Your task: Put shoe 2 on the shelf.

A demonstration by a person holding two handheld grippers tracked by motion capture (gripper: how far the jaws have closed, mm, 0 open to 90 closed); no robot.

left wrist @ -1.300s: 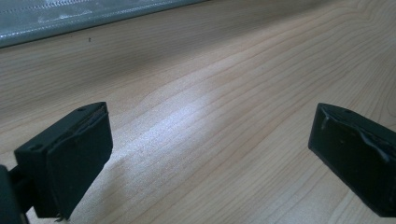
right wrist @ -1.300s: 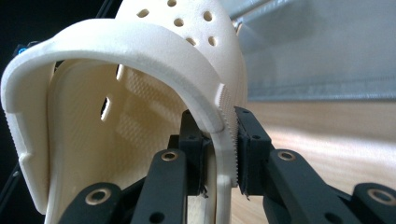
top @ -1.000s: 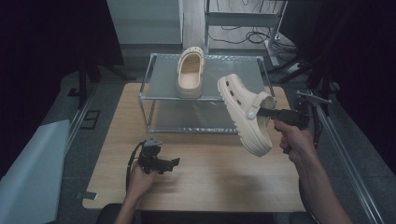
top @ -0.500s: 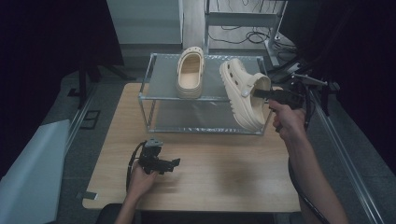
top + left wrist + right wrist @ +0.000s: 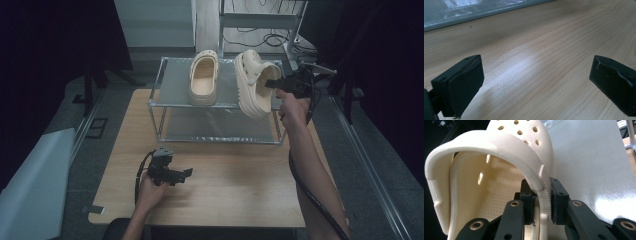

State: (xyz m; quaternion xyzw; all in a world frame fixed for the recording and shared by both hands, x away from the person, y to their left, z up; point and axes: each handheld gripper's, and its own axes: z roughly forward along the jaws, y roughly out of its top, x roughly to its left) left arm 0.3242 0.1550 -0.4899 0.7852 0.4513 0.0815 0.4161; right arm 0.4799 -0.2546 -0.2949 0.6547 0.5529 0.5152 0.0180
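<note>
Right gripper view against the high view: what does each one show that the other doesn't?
Right gripper view: the black pads clamped on the held clog's side wall, and its dimpled footbed. High view: the second clog lying on the rack, the wooden table, and the left gripper resting low over it. Both: the held clog and the rack's top shelf.

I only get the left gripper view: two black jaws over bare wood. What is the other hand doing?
Observer: The right gripper is clamped on the side wall of a cream clog, one jaw inside, one outside.
Operator: Where is that clog?
Observer: Tilted on its side over the right end of the rack's top shelf.
Operator: Anything else up there?
Observer: A matching clog lies flat on that shelf, sole down, just left of the held one.
</note>
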